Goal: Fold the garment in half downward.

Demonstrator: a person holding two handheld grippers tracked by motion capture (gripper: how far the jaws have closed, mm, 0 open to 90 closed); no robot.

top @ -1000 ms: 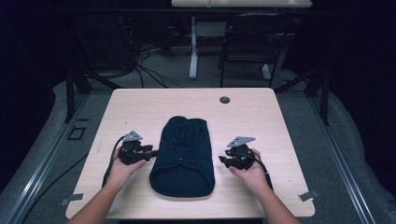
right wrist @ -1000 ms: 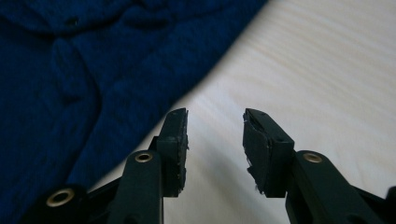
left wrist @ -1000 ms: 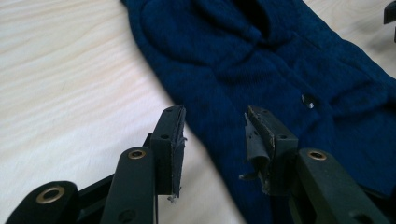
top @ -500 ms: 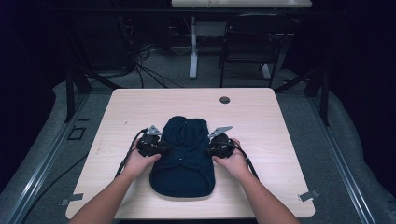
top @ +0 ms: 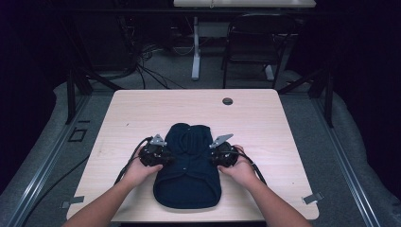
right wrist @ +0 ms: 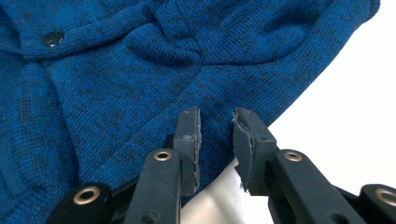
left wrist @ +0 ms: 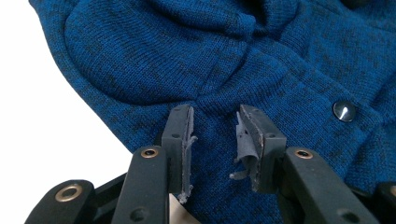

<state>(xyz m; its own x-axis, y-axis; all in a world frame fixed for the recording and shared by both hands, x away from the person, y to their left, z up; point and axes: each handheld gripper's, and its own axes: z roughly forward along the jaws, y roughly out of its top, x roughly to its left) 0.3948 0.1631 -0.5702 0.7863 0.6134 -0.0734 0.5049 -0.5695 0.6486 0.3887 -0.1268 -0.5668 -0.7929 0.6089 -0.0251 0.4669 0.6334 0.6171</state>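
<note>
one dark blue knit garment is lying on the near middle of the table, with two grippers pressing at its sides. the left gripper is showing its jaws apart over the knit, one snap button nearby. the right gripper is likewise standing open at the fabric edge. the high view is adding one round grommet and both hands.

From above we look forward and down on the pale wooden table; both gripper views sit close, sharing the dark blue knitted garment.
</note>
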